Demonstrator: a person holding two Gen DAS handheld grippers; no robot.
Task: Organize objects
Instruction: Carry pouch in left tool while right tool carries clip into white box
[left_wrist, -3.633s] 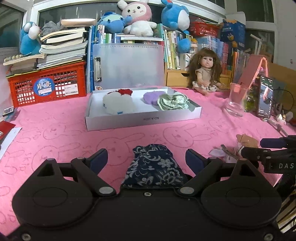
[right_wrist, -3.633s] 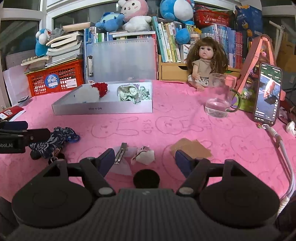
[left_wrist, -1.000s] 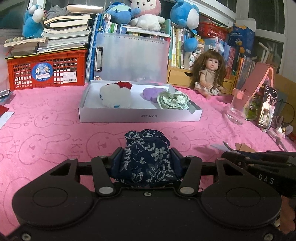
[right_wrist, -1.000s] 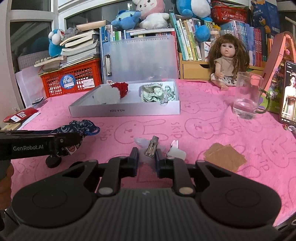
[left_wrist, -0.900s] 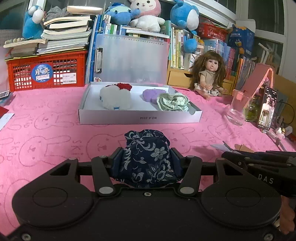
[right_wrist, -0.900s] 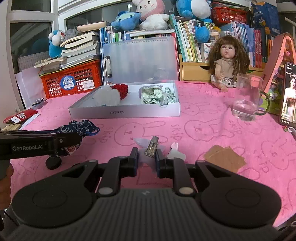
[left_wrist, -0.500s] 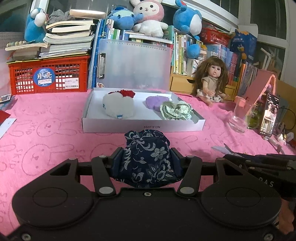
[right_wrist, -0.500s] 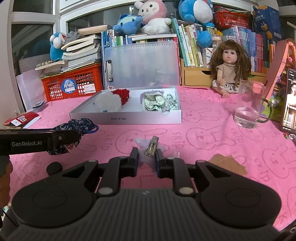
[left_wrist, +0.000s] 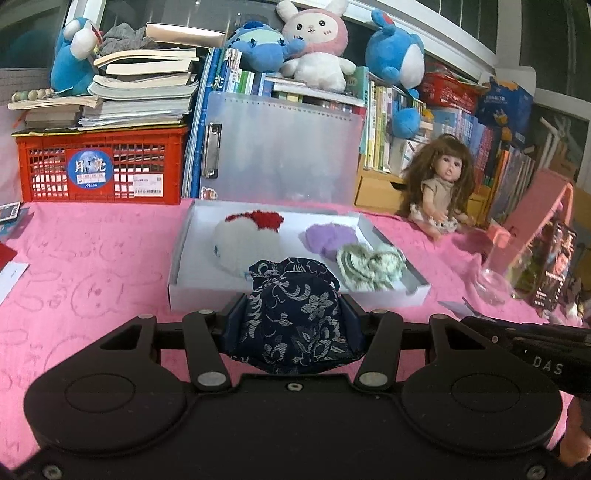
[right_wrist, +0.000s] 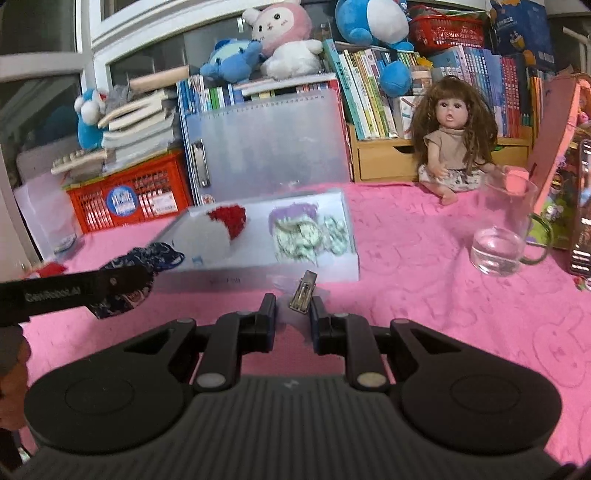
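Observation:
My left gripper (left_wrist: 292, 314) is shut on a dark blue floral pouch (left_wrist: 291, 325), held off the pink cloth just in front of the white box (left_wrist: 295, 301). The box holds a white and red fluffy piece (left_wrist: 243, 243), a purple piece (left_wrist: 327, 236) and a green patterned scrunchie (left_wrist: 369, 267). My right gripper (right_wrist: 293, 314) is shut on a hair clip (right_wrist: 303, 291) whose metal tip sticks up between the fingers, near the front wall of the white box (right_wrist: 258, 275). The right wrist view also shows the pouch (right_wrist: 147, 258) at its left.
A glass cup (right_wrist: 502, 236) with some water stands right of the box, with a doll (right_wrist: 458, 147) behind it. A phone (left_wrist: 554, 269) leans at the far right. A red crate (left_wrist: 99, 166), a clear folder (left_wrist: 284, 147) and books line the back.
Both grippers closed on their things after the earliest frames, then lifted them and moved toward the box, which now looks nearer in both views.

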